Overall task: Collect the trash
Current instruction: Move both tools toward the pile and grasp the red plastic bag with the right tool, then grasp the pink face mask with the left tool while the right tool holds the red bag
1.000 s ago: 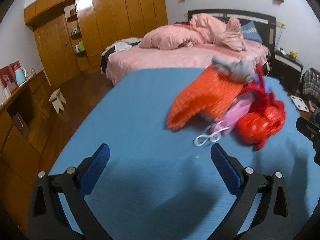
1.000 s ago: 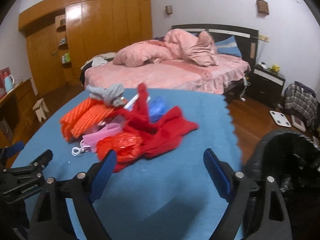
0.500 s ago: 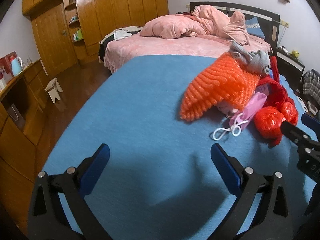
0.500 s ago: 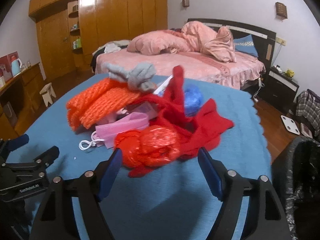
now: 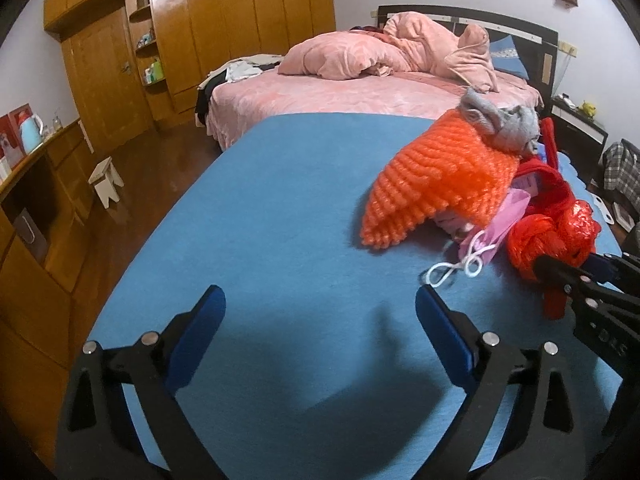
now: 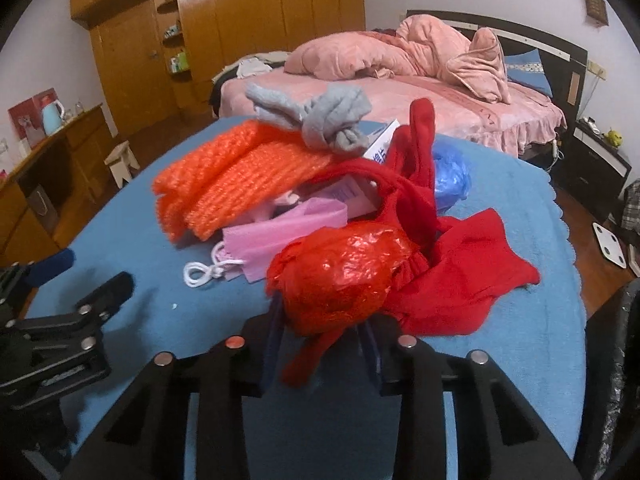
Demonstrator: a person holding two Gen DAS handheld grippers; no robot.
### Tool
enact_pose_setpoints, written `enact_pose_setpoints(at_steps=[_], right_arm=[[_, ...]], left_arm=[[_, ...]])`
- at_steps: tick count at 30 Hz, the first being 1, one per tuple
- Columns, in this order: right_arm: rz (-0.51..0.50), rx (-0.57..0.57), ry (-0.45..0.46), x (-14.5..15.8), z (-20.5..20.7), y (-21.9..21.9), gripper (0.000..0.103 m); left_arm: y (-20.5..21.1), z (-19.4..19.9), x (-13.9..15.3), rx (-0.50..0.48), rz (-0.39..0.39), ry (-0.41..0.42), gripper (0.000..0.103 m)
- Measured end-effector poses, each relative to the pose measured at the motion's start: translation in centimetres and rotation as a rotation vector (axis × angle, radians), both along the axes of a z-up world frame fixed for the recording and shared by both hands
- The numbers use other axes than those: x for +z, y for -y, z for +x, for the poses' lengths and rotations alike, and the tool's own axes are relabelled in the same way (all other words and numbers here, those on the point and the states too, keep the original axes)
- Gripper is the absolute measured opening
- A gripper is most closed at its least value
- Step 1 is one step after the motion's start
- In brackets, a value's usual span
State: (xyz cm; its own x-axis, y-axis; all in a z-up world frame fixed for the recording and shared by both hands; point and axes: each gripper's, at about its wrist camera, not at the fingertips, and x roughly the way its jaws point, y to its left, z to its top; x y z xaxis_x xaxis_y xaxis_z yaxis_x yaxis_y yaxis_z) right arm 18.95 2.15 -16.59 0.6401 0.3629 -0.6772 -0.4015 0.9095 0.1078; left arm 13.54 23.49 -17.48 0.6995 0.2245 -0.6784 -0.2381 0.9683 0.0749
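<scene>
The right gripper, its fingers just closing, clamps the crumpled red plastic bag; the left gripper stands wide beside it.

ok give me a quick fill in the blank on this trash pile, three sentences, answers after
1. The right gripper has just been closing on the crumpled ____ plastic bag.
2. The grey cloth lies on top of the ____ foam netting.
3. The left gripper has ____ between its jaws.

Answers: red; orange; nothing

A crumpled red plastic bag lies at the pile's near edge, on blue cloth.
</scene>
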Motion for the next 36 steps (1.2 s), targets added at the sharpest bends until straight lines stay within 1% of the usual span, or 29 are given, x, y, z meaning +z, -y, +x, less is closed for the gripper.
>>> enact_pose_setpoints(at_steps=[3, 4, 8, 13, 15, 16, 17, 18, 19, 20, 21, 22, 23, 24, 25, 27, 30, 33, 36], right_arm=[[0.009, 0.003, -0.001, 0.3, -0.9, 1.2, 0.035], [0.005, -0.002, -0.001, 0.4, -1.1, 1.8, 0.035], [-0.025, -0.043, 0.0, 0.2, -1.8, 3.9, 0.035], [-0.033, -0.092, -0.014, -0.3, -1.6, 6.3, 0.035], [-0.037, -0.103, -0.021, -0.5, -1.4, 6.8, 0.035], [-0.035, -0.111, -0.026, -0.6, -1.2, 7.0, 0.036], [-0.034, -0.114, -0.028, -0.7, -1.1, 7.3, 0.036], [-0.034, -0.116, -0.029, -0.7, -1.1, 7.5, 0.037], [-0.037, -0.117, -0.029, -0.7, -0.9, 7.6, 0.039], [-0.038, -0.119, -0.028, -0.7, -1.1, 7.6, 0.04], [-0.036, -0.122, -0.028, -0.7, -1.1, 7.7, 0.042], [-0.033, -0.124, -0.027, -0.7, -1.3, 7.6, 0.046], [-0.032, -0.127, -0.027, -0.7, -1.5, 7.7, 0.052], [-0.029, -0.132, -0.021, -0.7, -1.7, 7.7, 0.065], [-0.027, -0.136, -0.012, -0.5, -2.0, 7.9, 0.075], [-0.031, -0.138, 0.001, -0.3, -2.4, 8.1, 0.081], [-0.027, -0.15, 0.01, 0.0, -2.9, 8.7, 0.083], [-0.009, -0.19, 0.025, 0.4, -3.0, 9.2, 0.087], [-0.005, -0.19, 0.03, 0.5, -2.6, 8.9, 0.087]], left_arm=[[0.9, 0.1, 0.1, -0.021, -0.007, 0.005, 0.088], [1.3, 0.2, 0.0, -0.031, -0.012, 0.005, 0.084], [3.6, 0.7, -0.2, -0.082, -0.013, 0.002, 0.082], [6.4, 2.2, -0.3, -0.144, -0.012, 0.002, 0.078], [7.1, 3.0, -0.5, -0.161, -0.015, -0.006, 0.075], [7.5, 3.5, -0.8, -0.182, -0.022, -0.022, 0.066], [7.7, 3.8, -1.0, -0.199, -0.028, -0.034, 0.053], [7.9, 3.9, -1.3, -0.224, -0.039, -0.05, 0.045], [8.1, 4.1, -1.6, -0.253, -0.057, -0.066, 0.031], [8.2, 4.1, -1.8, -0.275, -0.083, -0.076, 0.02], [8.1, 4.1, -2.0, -0.289, -0.113, -0.082, 0.016], [8.0, 4.0, -2.0, -0.291, -0.127, -0.083, 0.01], [7.9, 3.8, -2.1, -0.291, -0.145, -0.081, 0.007], [7.9, 3.7, -2.1, -0.289, -0.154, -0.08, 0.006], [7.8, 3.3, -2.2, -0.285, -0.165, -0.081, 0.004], [7.7, 2.7, -2.2, -0.29, -0.176, -0.08, 0.003], [7.6, 1.4, -2.2, -0.299, -0.179, -0.087, 0.002], [7.8, 0.4, -2.3, -0.311, -0.191, -0.099, 0.003], [7.9, 0.2, -1.9, -0.321, -0.184, -0.1, 0.005]])
